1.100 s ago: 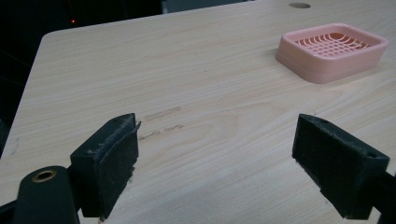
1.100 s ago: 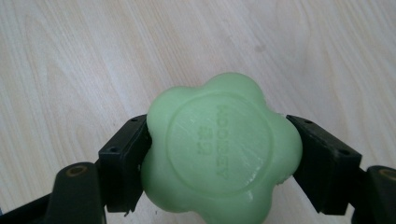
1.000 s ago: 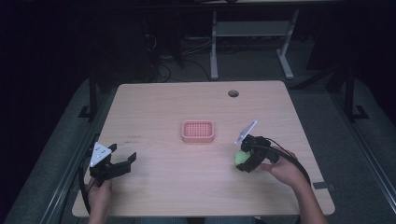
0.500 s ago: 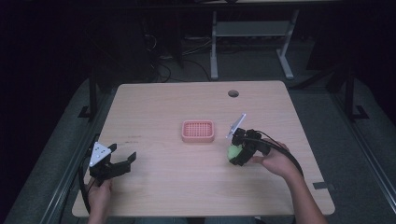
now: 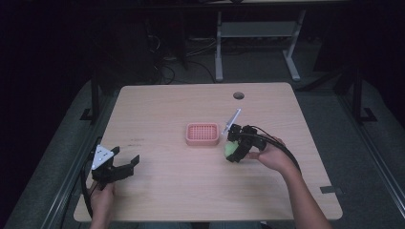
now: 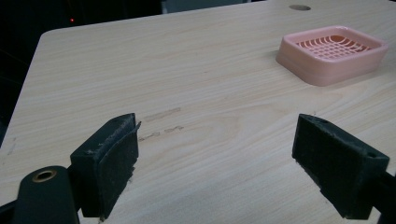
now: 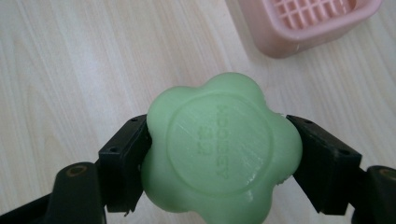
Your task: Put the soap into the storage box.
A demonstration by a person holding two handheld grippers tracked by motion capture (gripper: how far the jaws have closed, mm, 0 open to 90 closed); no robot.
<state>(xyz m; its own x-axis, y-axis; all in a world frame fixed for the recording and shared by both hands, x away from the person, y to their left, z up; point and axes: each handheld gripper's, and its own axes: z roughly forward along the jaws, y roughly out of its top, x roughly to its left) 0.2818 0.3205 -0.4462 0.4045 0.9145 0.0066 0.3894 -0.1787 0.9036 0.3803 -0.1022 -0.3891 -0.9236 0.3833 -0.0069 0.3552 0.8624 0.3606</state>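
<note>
My right gripper (image 5: 233, 151) is shut on a pale green, flower-shaped soap (image 5: 231, 150), held just right of the pink slatted soap dish (image 5: 203, 134) at the table's middle. In the right gripper view the soap (image 7: 220, 151) sits clamped between both jaws, with the dish (image 7: 312, 21) at the upper right. My left gripper (image 5: 125, 167) rests near the front left corner of the table, open with nothing between its jaws. The left gripper view shows its wide-apart pads (image 6: 109, 158) over bare wood, and the dish (image 6: 332, 51) far off to the upper right.
The wooden table (image 5: 167, 105) has a round cable hole (image 5: 238, 95) near its back edge. A dark strip (image 5: 331, 189) lies at the front right corner. Desk legs and cables stand on the floor behind the table.
My right gripper has carried the green soap leftward toward the pink dish. The left gripper has stayed in place.
</note>
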